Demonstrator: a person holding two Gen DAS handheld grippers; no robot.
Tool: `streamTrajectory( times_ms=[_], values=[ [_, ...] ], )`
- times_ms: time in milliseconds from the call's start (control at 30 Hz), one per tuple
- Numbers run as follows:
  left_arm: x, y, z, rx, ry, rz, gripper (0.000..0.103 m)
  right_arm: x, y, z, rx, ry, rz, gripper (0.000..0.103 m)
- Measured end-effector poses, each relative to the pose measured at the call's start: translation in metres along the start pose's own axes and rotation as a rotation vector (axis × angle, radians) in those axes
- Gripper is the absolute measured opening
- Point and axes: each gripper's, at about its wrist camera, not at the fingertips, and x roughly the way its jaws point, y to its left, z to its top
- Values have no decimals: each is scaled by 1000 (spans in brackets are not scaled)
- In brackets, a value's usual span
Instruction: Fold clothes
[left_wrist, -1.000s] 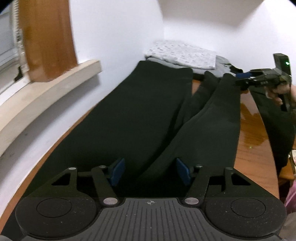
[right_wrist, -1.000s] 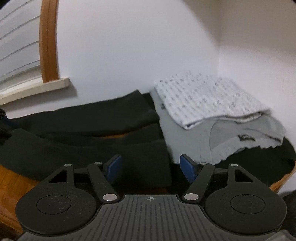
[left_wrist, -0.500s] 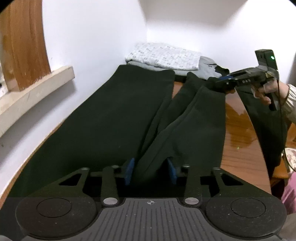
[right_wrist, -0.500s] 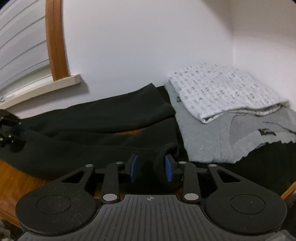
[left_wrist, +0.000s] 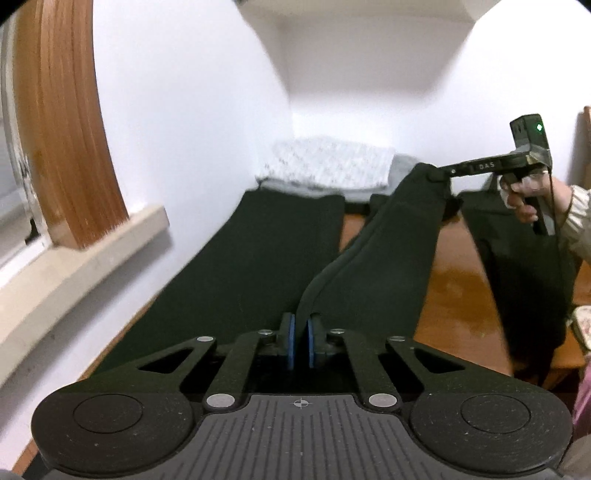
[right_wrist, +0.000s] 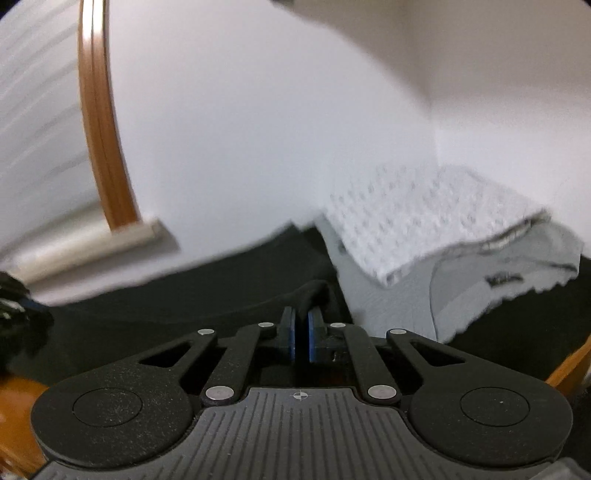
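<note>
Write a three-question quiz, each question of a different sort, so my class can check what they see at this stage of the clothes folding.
1. True or false: the left tongs are open and empty.
2. Multiple choice: what lies on top of the folded pile in the far corner? A) a white patterned garment B) a red towel C) a pair of blue jeans
3. Short answer: what do the right tongs grip?

Key
1. False: they are shut on the black trousers.
2. A: the white patterned garment lies on a grey garment.
3. The other end of the same black trouser leg, lifted off the wooden table.
</note>
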Motion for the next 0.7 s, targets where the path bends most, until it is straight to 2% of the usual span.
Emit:
streamTrajectory(
  times_ms=[133,233,333,400,500,600,667,700],
  values=[
    [-33,4,19,-15,-94,11,6,-24,7,22,-3,-84,14,7],
    [-55,15,37,-18,-159,52,6,-40,16,41,-19,-150,19,6],
    [-63,34,51,-38,-191,101,6,-44,28,66,-45,-201,31,6],
    [-60,51,57,-61,-195,130,6,-30,39,87,-89,-214,26,6],
    [-38,82,59,-89,-155,168,6,14,56,120,-152,-205,-9,6],
    [9,116,48,-125,-55,206,7,85,66,147,-202,-166,-76,7],
    [49,137,33,-161,55,243,7,145,69,155,-252,-123,-190,10],
    [61,143,25,-184,89,252,8,177,70,154,-261,-85,-257,18]
  ],
)
